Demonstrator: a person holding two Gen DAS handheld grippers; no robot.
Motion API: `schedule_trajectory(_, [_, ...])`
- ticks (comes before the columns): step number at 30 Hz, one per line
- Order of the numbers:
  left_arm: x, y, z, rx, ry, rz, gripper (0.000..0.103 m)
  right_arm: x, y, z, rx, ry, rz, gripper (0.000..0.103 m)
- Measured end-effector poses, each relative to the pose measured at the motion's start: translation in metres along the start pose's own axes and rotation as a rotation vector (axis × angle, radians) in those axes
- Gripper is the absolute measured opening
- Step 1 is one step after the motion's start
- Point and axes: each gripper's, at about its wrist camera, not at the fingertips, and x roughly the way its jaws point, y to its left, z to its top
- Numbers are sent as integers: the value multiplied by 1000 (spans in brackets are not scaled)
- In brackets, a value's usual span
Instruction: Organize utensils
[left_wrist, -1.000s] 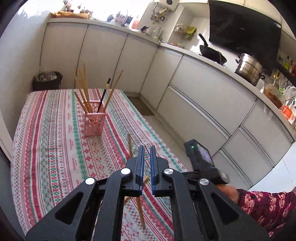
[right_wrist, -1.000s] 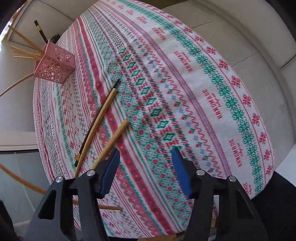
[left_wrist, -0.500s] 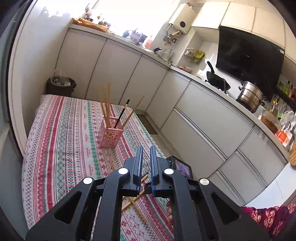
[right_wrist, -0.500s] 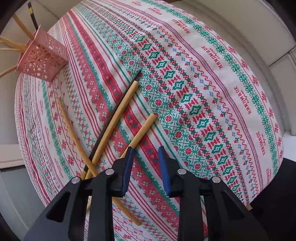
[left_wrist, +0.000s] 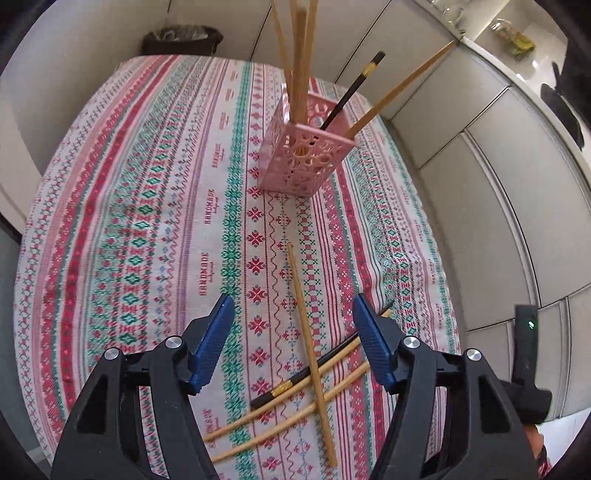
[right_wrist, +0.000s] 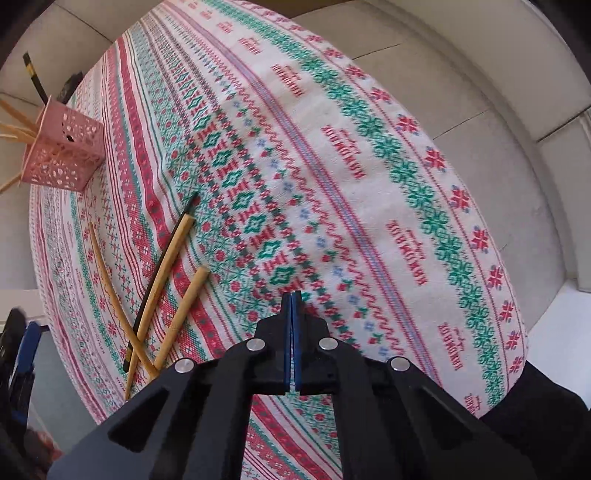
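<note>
A pink perforated holder (left_wrist: 304, 157) stands upright on the patterned tablecloth with several wooden chopsticks and one black one in it; it also shows in the right wrist view (right_wrist: 61, 153). Loose chopsticks lie crossed on the cloth: a long wooden one (left_wrist: 308, 325), a black one (left_wrist: 325, 363) and two more wooden ones (left_wrist: 291, 417). They show in the right wrist view too (right_wrist: 162, 273). My left gripper (left_wrist: 291, 317) is open above the long wooden chopstick, empty. My right gripper (right_wrist: 291, 299) is shut and empty, to the right of the loose chopsticks.
The tablecloth (left_wrist: 140, 221) covers a small table beside white cabinet fronts (left_wrist: 498, 184). A black bin (left_wrist: 183, 38) stands beyond the table's far edge. The table's edge drops off to the right (right_wrist: 509, 332).
My left gripper has opened and tilted down over the loose chopsticks. My right gripper has closed fully, empty, and shifted right, away from the chopsticks.
</note>
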Motion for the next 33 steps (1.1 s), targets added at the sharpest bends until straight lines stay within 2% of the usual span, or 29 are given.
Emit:
schedule_trajectory(2, [28,-8,8,4,54,86,61,-5,-10,2,-3,16,32,3])
schedule_trajectory(5, [63,-17,14,39,83,230,54,-12,-21,4,-11,25,72,4])
schedule_trajectory(6, [70,-21,14,52,86,252,48,-13,-25,4,-13,24,80,4])
schedule_trajectory(7, [78,-24,14,72,92,266,37,-14,-26,5,-18,25,88,8])
schedule_trajectory(8, [86,-29,13,101,106,276,26,-13,-24,4,-22,31,95,12])
schedule_trajectory(9, [93,-33,9,133,123,291,10,-10,-27,1,-19,39,105,26])
schedule_trajectory(10, [93,-38,6,179,93,307,7,-8,-27,1,-5,46,120,39])
schedule_trajectory(11, [94,-41,4,196,84,312,5,-4,-23,-3,10,51,130,42])
schedule_trajectory(15, [78,-31,0,158,63,242,4,3,0,-10,26,56,139,43])
schedule_trajectory(19, [24,-22,-3,161,-21,178,4,10,26,-15,28,61,107,43])
schedule_trajectory(25, [-45,-9,-13,166,-149,155,4,18,62,-22,76,23,48,41])
schedule_trajectory(26, [-53,-6,-13,166,-165,155,4,22,66,-24,87,29,34,39])
schedule_trajectory(27, [-59,-6,-10,165,-177,151,4,28,67,-25,94,42,16,32])
schedule_trajectory(28, [-67,-5,-11,164,-190,145,4,26,71,-26,96,3,-11,26])
schedule_trajectory(30, [-75,-7,-9,165,-209,138,4,29,79,-30,82,-12,-46,15])
schedule_trajectory(33, [-83,-8,-12,158,-230,129,4,35,93,-34,58,-49,-80,15])
